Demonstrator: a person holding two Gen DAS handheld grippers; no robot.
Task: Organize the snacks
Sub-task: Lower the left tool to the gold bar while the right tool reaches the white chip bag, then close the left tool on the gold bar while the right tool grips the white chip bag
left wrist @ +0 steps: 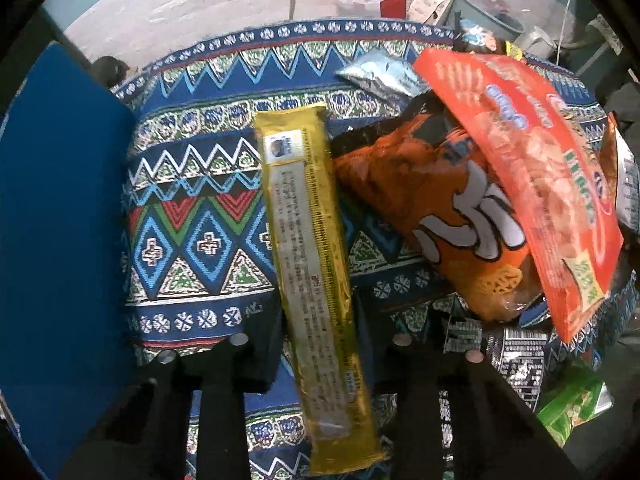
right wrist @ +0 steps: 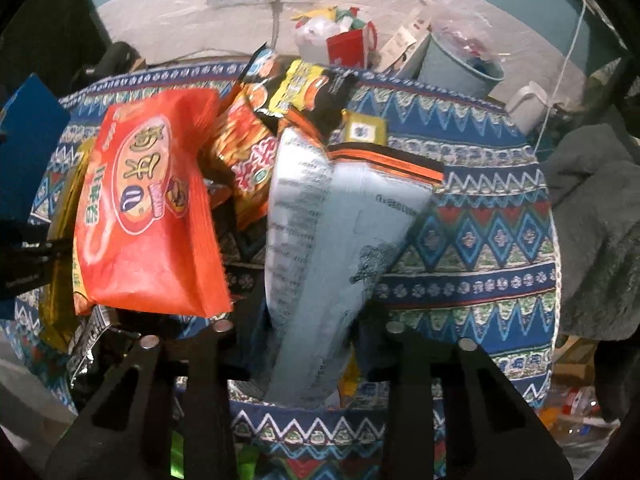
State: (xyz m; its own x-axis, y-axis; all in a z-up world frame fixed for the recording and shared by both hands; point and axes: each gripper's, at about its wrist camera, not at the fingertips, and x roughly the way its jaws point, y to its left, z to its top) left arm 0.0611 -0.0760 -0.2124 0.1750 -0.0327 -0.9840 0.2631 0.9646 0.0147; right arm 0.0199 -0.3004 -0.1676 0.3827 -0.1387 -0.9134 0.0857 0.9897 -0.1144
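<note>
A long yellow snack packet [left wrist: 308, 248] lies lengthwise on the patterned tablecloth [left wrist: 192, 216]. My left gripper [left wrist: 318, 344] points down at it and is shut on its near half, one finger on each long side. My right gripper [right wrist: 310, 332] is shut on the lower end of a pale silver-blue bag [right wrist: 332, 232] with an orange and black top seam, which stands tilted up from the cloth. A red-orange bag [right wrist: 148, 216] leans on the snack pile just left of it. In the left wrist view that red-orange bag [left wrist: 540, 168] overlaps an orange puffed-snack bag [left wrist: 432, 200].
A blue box [left wrist: 60, 208] stands at the left table edge. More packets lie around: a silver one [left wrist: 380, 74], a green one [left wrist: 576, 404], a red noodle bag [right wrist: 248, 148]. Beyond the table are a grey-blue bucket [right wrist: 460, 64], a white jug [right wrist: 528, 104] and a grey cloth [right wrist: 600, 220].
</note>
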